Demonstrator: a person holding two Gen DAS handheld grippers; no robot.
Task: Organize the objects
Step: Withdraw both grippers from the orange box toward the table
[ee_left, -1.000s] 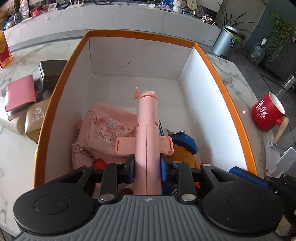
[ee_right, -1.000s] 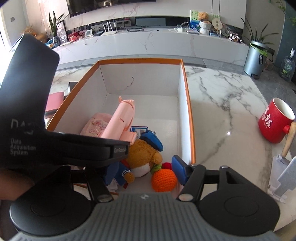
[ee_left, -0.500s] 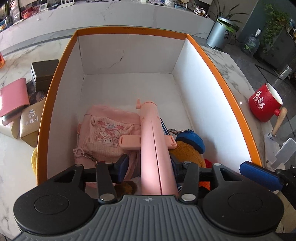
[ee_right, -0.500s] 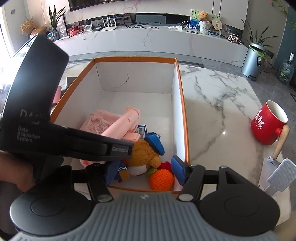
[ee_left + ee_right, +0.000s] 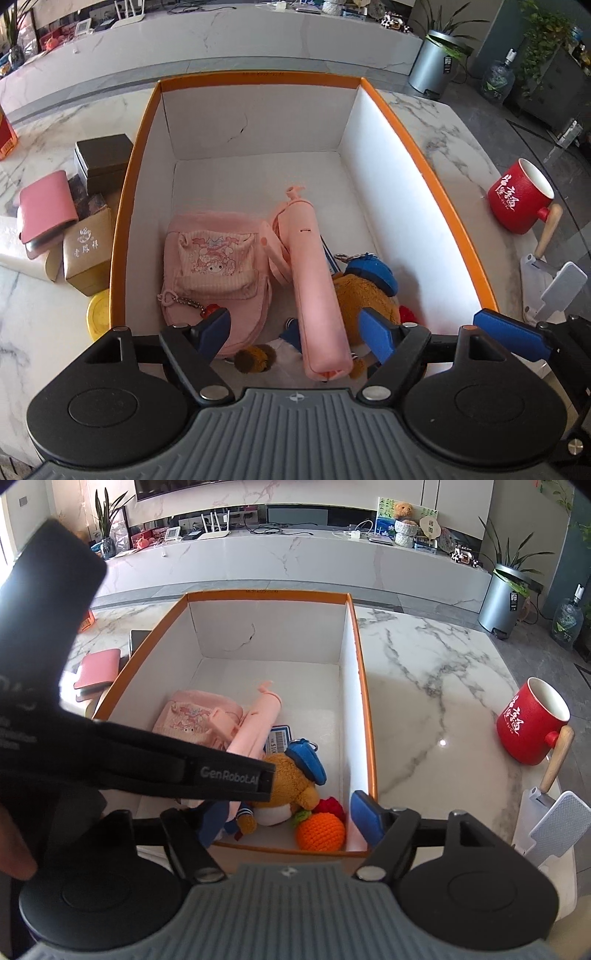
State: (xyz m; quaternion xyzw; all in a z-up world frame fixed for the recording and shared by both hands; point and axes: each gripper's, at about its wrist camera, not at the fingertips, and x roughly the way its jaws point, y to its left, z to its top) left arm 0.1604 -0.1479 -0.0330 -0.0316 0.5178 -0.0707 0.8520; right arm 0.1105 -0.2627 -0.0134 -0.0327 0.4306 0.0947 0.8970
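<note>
Left claw spread above the box; pink fan lies between its fingers, long axis pointing away. Right claw spread, empty.

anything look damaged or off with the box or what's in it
The orange-rimmed box has a thin dark crack-like mark on its far inner wall. The pink handheld fan lies propped at a slant across the plush bear rather than flat.
</note>
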